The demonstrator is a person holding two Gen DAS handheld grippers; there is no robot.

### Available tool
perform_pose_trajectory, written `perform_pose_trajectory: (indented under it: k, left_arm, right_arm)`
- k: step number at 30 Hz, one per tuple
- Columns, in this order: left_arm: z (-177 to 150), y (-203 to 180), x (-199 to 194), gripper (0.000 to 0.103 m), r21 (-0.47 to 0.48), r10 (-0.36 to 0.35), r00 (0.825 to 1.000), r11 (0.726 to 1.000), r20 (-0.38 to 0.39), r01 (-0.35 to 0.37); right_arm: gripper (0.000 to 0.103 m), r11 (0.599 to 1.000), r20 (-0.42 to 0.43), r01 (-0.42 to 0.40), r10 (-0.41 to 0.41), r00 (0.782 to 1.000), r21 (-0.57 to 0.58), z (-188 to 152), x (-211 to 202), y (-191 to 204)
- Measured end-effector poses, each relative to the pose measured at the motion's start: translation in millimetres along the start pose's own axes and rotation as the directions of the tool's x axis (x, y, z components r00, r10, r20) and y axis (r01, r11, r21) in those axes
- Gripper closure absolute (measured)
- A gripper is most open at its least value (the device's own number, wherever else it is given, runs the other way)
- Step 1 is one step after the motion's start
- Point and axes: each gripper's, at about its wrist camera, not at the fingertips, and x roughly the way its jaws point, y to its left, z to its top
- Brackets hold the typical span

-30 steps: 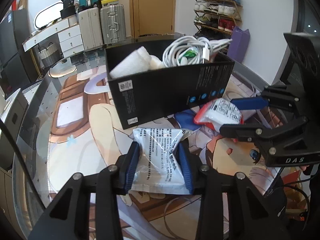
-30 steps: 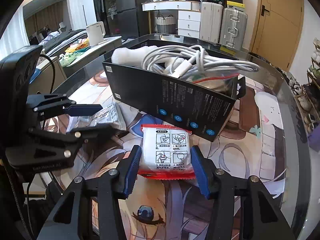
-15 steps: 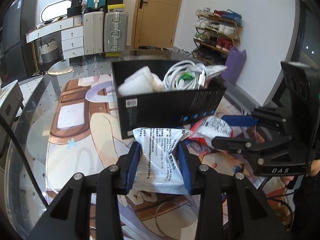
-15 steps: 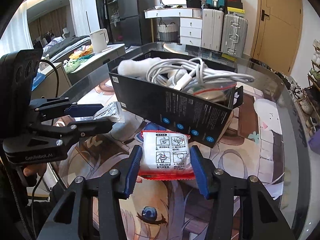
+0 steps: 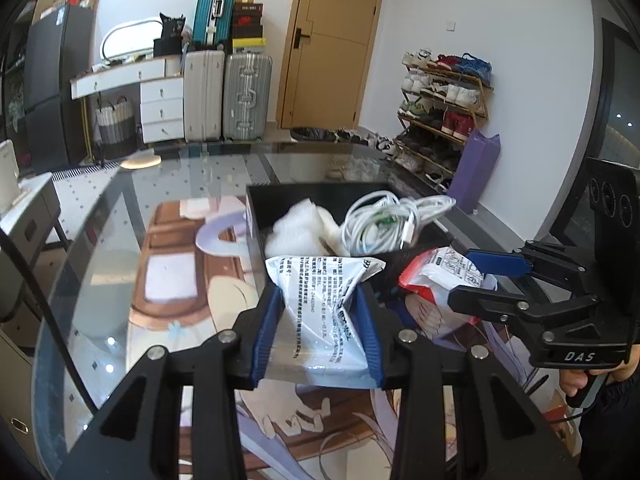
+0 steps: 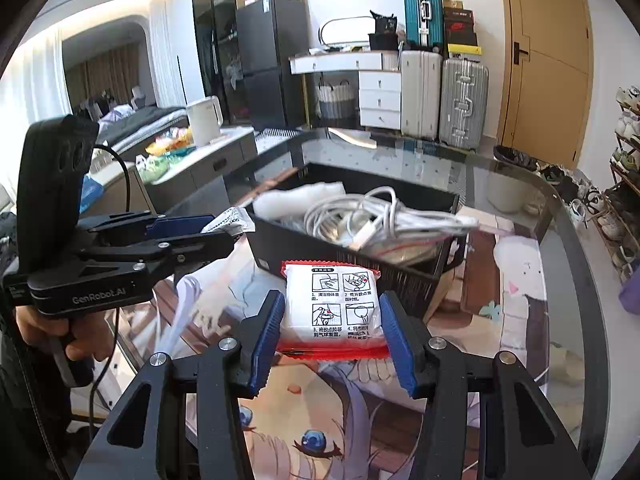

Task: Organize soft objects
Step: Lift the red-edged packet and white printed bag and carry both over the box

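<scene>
My left gripper [image 5: 318, 328] is shut on a silver-white printed packet [image 5: 320, 304] and holds it above the table, just in front of the black box [image 5: 280, 208]. My right gripper [image 6: 332, 332] is shut on a white packet with red edges [image 6: 334, 306], held before the black box [image 6: 400, 276]. The box holds a coiled white cable [image 5: 384, 220] and white foam wrap [image 5: 298, 228]. In the left wrist view the right gripper [image 5: 476, 280] shows at the right with its packet [image 5: 436, 276]. In the right wrist view the left gripper [image 6: 192, 232] shows at the left.
The glass table [image 5: 120, 240] carries an anime-print mat [image 6: 320, 420]. Its curved far edge [image 6: 568, 208] runs behind the box. Suitcases [image 5: 224, 92], drawers and a shoe rack [image 5: 440, 108] stand beyond the table. A side counter with a kettle [image 6: 204, 120] lies to the left.
Both grippers have risen with their packets. The box now looks lower and farther, and its open top and contents show from above.
</scene>
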Motion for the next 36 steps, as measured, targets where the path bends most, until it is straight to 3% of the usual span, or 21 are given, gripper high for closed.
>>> perform_pose_trajectory:
  k: [14, 29, 36]
  left_arm:
    - [31, 1, 8, 0.066, -0.007, 0.025, 0.998, 1.0, 0.052, -0.025]
    - [57, 4, 54, 0.065, 0.003, 0.079, 0.997, 0.997, 0.024, -0.079]
    - [59, 1, 73, 0.065, 0.02, 0.083, 0.997, 0.996, 0.002, -0.083]
  right_arm:
    - [0.053, 0.996, 0.119, 0.036, -0.046, 0.992, 0.083, 47, -27, -18]
    - [0.053, 0.978, 0.072, 0.062, -0.077, 0.994, 0.198, 75, 17, -65]
    - [0.053, 0.981, 0.042, 0.064, -0.073, 0.996, 0.183, 83, 38, -70]
